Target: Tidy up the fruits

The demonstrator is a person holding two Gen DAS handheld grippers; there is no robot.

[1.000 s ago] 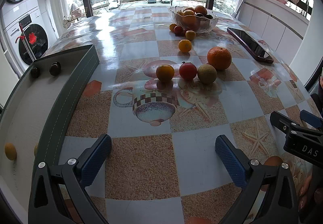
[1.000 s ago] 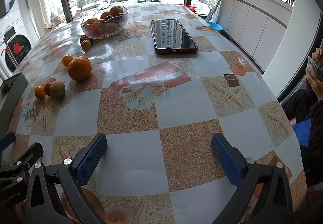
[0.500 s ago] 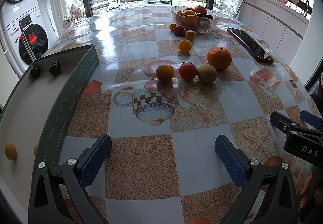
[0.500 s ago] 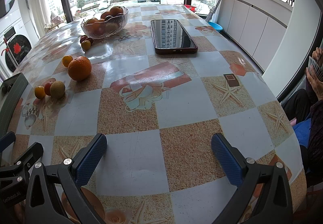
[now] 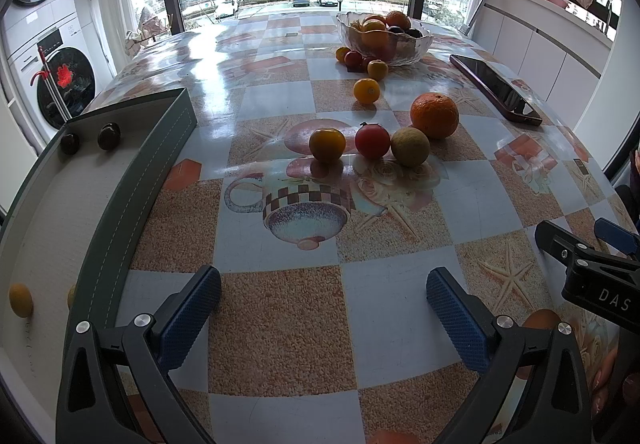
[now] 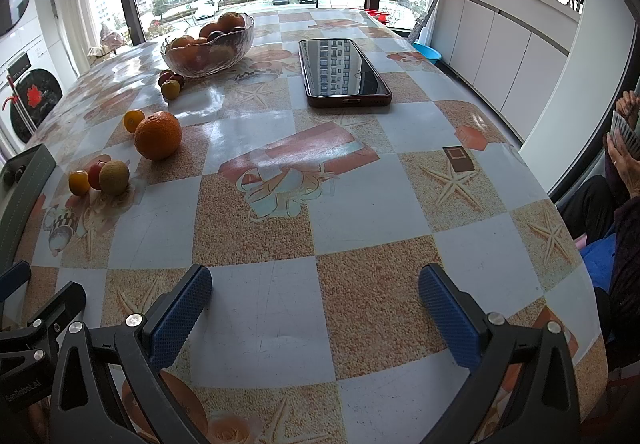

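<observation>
Loose fruit lies mid-table: a yellow-orange fruit (image 5: 327, 144), a red fruit (image 5: 372, 141), a greenish-brown fruit (image 5: 410, 146), a big orange (image 5: 434, 115) and a small yellow fruit (image 5: 366, 90). A glass fruit bowl (image 5: 384, 40) stands at the far end with small fruits beside it. A grey tray (image 5: 132, 200) on the left holds two dark fruits (image 5: 108, 136) and a yellow one (image 5: 21, 300). My left gripper (image 5: 322, 308) is open and empty, near the front edge. My right gripper (image 6: 316, 302) is open and empty, to the right of the left one.
A phone in a red case (image 6: 344, 72) lies at the far right of the table. The big orange (image 6: 157, 135) and the bowl (image 6: 208, 44) show left in the right wrist view. A seated person (image 6: 624, 172) is at the right edge. Washing machines (image 5: 48, 56) stand left.
</observation>
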